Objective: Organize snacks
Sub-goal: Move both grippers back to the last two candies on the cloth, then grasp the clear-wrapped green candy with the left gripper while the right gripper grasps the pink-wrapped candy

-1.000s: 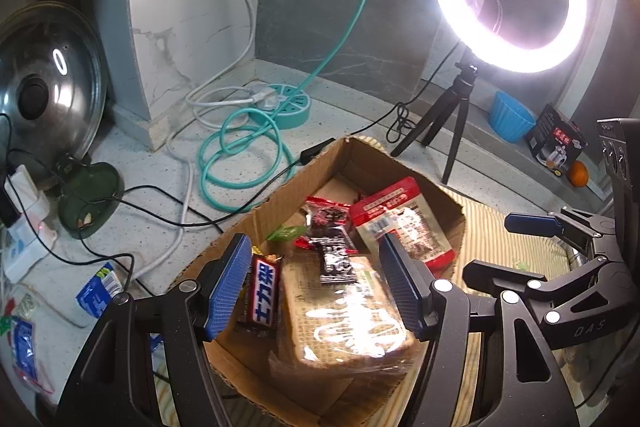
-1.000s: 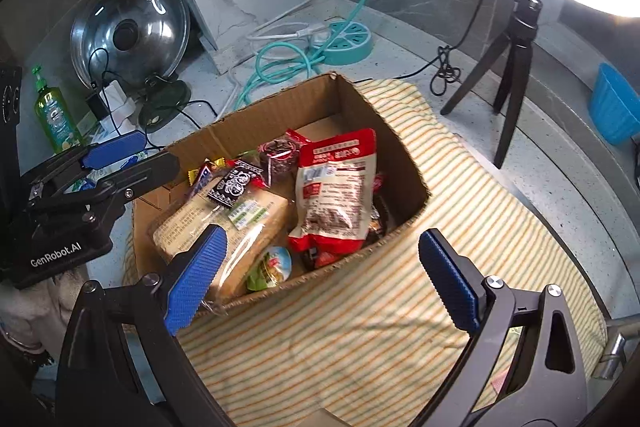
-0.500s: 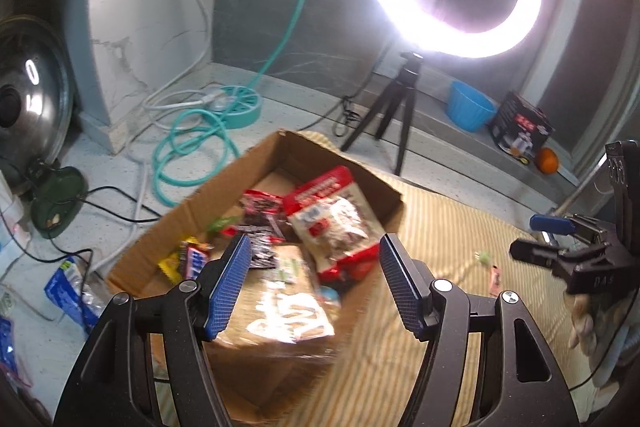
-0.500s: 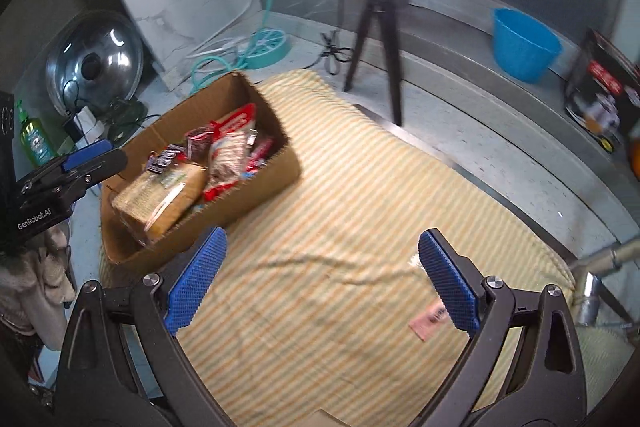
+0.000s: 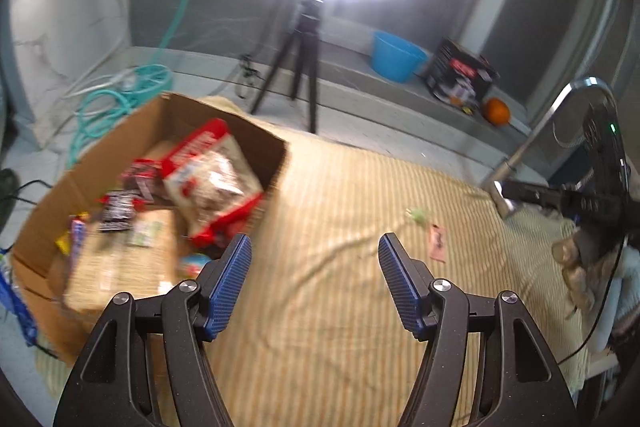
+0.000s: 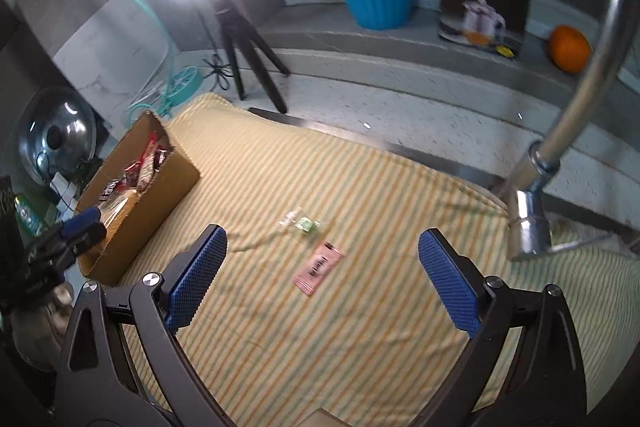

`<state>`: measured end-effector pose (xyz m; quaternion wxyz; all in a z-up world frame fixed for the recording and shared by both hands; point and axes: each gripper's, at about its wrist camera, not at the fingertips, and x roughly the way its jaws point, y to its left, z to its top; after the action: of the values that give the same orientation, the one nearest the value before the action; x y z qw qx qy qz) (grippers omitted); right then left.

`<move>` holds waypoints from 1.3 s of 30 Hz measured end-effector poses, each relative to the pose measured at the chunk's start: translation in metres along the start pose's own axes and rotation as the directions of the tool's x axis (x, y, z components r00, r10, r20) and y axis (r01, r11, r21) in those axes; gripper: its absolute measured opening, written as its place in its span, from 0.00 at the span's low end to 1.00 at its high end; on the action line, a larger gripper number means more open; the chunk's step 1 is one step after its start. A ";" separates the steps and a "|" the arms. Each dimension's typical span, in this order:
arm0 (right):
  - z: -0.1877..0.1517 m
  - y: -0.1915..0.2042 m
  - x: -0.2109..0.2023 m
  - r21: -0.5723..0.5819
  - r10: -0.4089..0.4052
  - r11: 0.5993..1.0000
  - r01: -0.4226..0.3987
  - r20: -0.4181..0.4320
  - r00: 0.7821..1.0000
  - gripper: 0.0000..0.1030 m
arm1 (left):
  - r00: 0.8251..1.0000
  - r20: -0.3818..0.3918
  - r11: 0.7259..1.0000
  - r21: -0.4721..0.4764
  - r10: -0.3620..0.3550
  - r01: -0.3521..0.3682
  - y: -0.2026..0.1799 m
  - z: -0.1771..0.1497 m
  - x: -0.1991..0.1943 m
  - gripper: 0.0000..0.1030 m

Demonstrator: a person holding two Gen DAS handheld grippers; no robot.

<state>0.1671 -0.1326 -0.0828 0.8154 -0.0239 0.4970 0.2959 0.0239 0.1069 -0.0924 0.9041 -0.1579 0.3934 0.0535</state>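
A cardboard box [image 5: 224, 115] [image 6: 160, 195] full of snack packets stands at the left of a yellow striped cloth [image 6: 360, 327]. A red-and-white bag [image 5: 212, 175] leans in it. A pink packet [image 6: 318, 267] [image 5: 438, 245] and a small green candy [image 6: 306, 223] [image 5: 418, 215] lie loose on the cloth. My right gripper [image 6: 322, 279] is open and empty, just above the pink packet. My left gripper [image 5: 314, 281] is open and empty, over the cloth beside the box's right wall.
A ring light on a tripod [image 6: 240, 51] stands behind the cloth. A blue bowl [image 6: 378, 1], a black carton [image 6: 486, 1] and an orange [image 6: 568, 49] sit on the back ledge. A chrome faucet [image 6: 532, 227] hangs at right. A teal hose [image 5: 108, 103] lies at left.
Both grippers have swung right, away from the box and over the open cloth. The pink packet and green candy have come between the right gripper's fingers. Both stay open.
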 end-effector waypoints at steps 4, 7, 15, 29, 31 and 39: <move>-0.006 -0.018 0.009 0.060 0.010 0.998 -0.007 -0.046 0.999 0.84 | 0.999 -0.024 0.998 0.052 -0.041 0.042 -0.022 0.000 0.014 0.57; -0.013 -0.023 0.019 0.097 0.035 0.995 -0.027 -0.078 0.996 0.76 | 0.994 -0.055 0.989 0.112 -0.091 0.096 -0.039 0.005 0.028 0.52; -0.028 -0.013 0.040 0.146 0.059 0.988 -0.045 -0.096 0.994 0.64 | 0.976 -0.135 0.952 0.233 -0.170 0.198 -0.065 0.021 0.066 0.45; -0.039 0.003 0.077 0.206 -0.008 0.978 0.033 -0.122 0.993 0.47 | 0.915 -0.362 0.751 0.551 -0.178 0.364 -0.100 0.039 0.133 0.32; -0.040 0.007 0.082 0.207 -0.034 0.977 0.059 -0.123 0.992 0.47 | 0.910 -0.376 0.733 0.568 -0.173 0.374 -0.101 0.040 0.139 0.32; -0.037 0.021 0.092 0.124 -0.176 0.974 0.191 -0.125 0.976 0.44 | 0.886 -0.419 0.706 0.566 -0.197 0.425 -0.097 0.045 0.152 0.29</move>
<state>0.1578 -0.0853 -0.1720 0.8094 -0.0313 0.5572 0.1830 0.1804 0.0262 -0.1503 0.8194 0.0903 0.4989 -0.2674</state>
